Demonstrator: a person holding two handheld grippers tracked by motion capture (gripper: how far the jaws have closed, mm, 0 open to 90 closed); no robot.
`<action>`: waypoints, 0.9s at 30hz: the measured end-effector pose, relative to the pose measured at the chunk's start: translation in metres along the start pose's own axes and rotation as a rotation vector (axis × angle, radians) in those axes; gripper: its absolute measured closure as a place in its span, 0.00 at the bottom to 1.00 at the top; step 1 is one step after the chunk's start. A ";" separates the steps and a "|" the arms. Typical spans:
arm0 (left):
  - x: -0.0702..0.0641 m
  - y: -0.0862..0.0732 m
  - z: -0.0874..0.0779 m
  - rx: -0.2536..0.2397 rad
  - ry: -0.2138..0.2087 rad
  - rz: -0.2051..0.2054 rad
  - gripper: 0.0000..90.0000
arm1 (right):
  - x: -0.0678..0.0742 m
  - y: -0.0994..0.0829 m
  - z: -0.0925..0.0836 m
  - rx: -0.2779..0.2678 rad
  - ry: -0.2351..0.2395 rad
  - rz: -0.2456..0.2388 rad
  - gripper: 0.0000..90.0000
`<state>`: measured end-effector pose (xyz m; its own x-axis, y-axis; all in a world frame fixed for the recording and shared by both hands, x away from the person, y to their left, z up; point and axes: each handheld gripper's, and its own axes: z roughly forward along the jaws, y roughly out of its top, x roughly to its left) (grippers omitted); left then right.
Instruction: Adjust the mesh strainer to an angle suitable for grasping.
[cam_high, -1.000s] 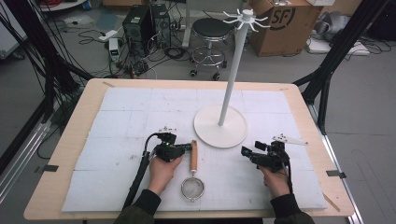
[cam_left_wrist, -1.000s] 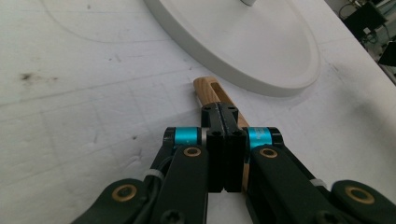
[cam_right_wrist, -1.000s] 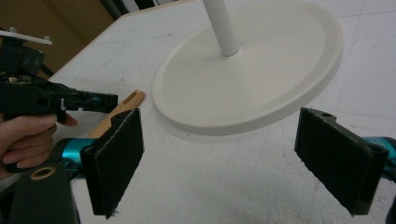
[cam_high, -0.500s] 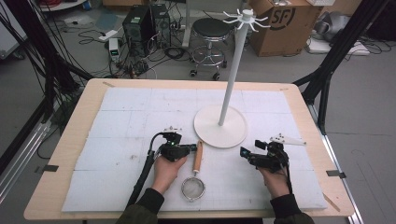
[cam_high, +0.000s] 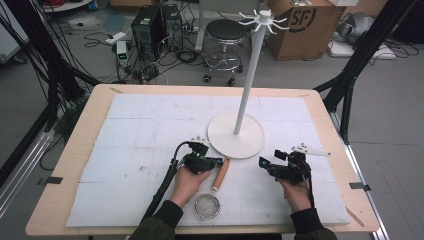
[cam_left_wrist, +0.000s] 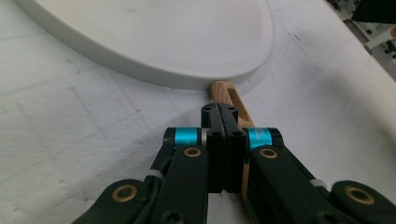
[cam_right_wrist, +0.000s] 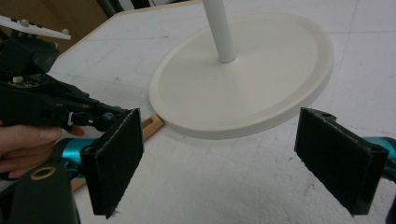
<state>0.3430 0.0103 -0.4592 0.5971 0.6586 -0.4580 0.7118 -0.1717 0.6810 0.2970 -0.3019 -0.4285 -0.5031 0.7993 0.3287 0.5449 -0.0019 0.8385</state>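
On the white mat (cam_high: 150, 130) near the table's front edge, a small mesh strainer (cam_high: 207, 205) lies flat, bowl at 6 o'clock, wooden handle (cam_high: 221, 172) running up toward 12–1 o'clock. Handle tip sits right at the rim of the white round stand base (cam_high: 236, 135), touching or nearly so; from the left gripper view the slotted handle end (cam_left_wrist: 227, 91) looks tucked against the base edge (cam_left_wrist: 154, 74).

Left gripper (cam_high: 216, 163): jaws fully closed, pads pressed together with nothing between them. It hovers over or rests on the upper part of the handle, which passes under and to the right of the closed tips (cam_left_wrist: 219, 112). Can't tell if it's actually touching the wood. Left hand (cam_high: 187, 182) at 9 o'clock of the strainer.

Right gripper (cam_high: 263, 163): jaws wide open, empty, both black pads (cam_right_wrist: 116, 158) spread apart and aimed at the stand base (cam_right_wrist: 261, 79). It's at 3 o'clock of the handle, well apart from it, just off the base's 4–5 o'clock rim. Right hand (cam_high: 296, 187) behind it.

Stand pole (cam_high: 248, 82) rises from the base centre, hook crown (cam_high: 262, 20) on top, nothing on the hooks.
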 end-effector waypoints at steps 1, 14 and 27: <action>-0.001 0.000 0.001 0.004 -0.001 0.002 1.00 | 0.000 0.000 0.000 0.000 0.000 0.002 0.16; -0.005 0.001 0.005 0.013 -0.038 0.030 1.00 | 0.000 0.000 -0.001 0.002 0.002 0.005 0.16; -0.008 -0.002 -0.001 0.030 -0.050 0.076 1.00 | 0.000 -0.001 -0.002 -0.004 0.001 0.008 0.16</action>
<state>0.3368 0.0058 -0.4564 0.6670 0.6055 -0.4342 0.6742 -0.2424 0.6976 0.2956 -0.3032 -0.4283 -0.4994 0.7984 0.3364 0.5465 -0.0109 0.8374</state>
